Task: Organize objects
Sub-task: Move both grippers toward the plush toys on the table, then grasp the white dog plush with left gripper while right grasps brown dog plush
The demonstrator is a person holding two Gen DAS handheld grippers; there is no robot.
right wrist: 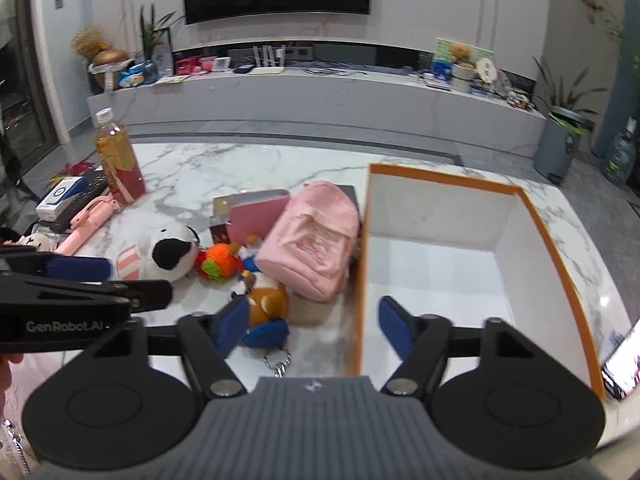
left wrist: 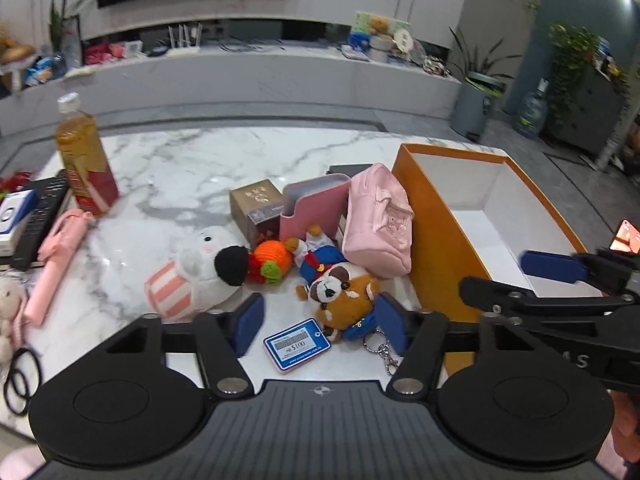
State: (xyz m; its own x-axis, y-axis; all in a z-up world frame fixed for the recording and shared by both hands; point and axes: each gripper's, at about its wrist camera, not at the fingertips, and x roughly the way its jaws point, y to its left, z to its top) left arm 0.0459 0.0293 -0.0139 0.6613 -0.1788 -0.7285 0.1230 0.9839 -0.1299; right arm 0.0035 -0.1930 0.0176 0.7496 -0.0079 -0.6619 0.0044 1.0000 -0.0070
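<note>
A phone (right wrist: 622, 368) is showing only partly, cut by the picture's edge right of the right tongs. The pink pouch (right wrist: 312, 240) ahead is hiding whatever is lying behind it, and the shelf clutter (left wrist: 384, 40) far beyond is blurring past recognition.

Dim indoor light, fisheye-warped, slightly blurred

Both grippers tilt downward, side by side. The left gripper (left wrist: 320, 322) has its jaws spread wide with nothing pressed between the blue pads (left wrist: 249, 322). The right gripper (right wrist: 314, 330) likewise has its jaws parted and empty, its arm crossing into the left view's right edge
</note>
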